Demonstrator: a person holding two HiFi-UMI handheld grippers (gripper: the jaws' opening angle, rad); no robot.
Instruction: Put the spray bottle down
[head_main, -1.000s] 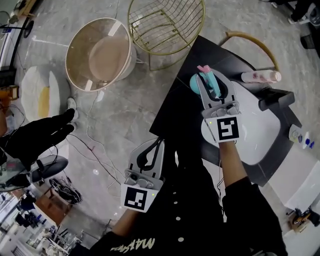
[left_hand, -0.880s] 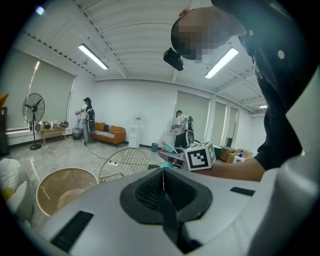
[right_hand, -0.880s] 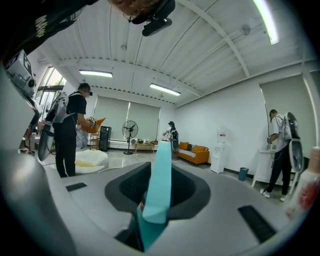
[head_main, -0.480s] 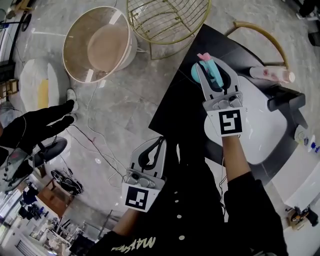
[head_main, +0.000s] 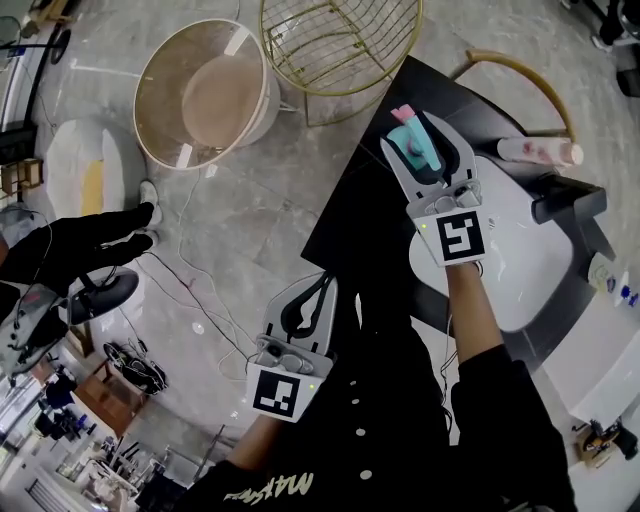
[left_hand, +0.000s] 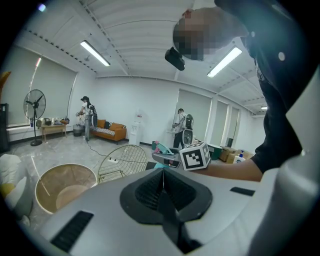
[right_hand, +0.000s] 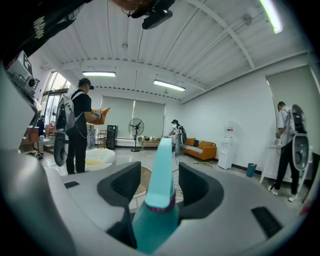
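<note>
A teal spray bottle (head_main: 412, 146) with a pink trigger stands at the far corner of the black table (head_main: 352, 205). My right gripper (head_main: 409, 134) reaches level around it. In the right gripper view the bottle's neck (right_hand: 160, 186) rises between the two pads with a gap on each side; the jaws have just been opening and now stand open around it. My left gripper (head_main: 322, 284) hangs over the floor beside the table's near corner, its fingers shut together with nothing in them (left_hand: 163, 175). From there the bottle's pink top (left_hand: 158, 148) shows past the right gripper's marker cube.
A white basin (head_main: 524, 262) fills the table to the right, with a pink-and-white bottle (head_main: 536, 152) lying behind it. On the floor beyond stand a gold wire basket (head_main: 340, 48) and a beige tub (head_main: 205, 95). A person's black-gloved hand (head_main: 85, 248) reaches in at left.
The right gripper's jaws have spread apart off the spray bottle, which stays in place between them. The left gripper has kept still.
</note>
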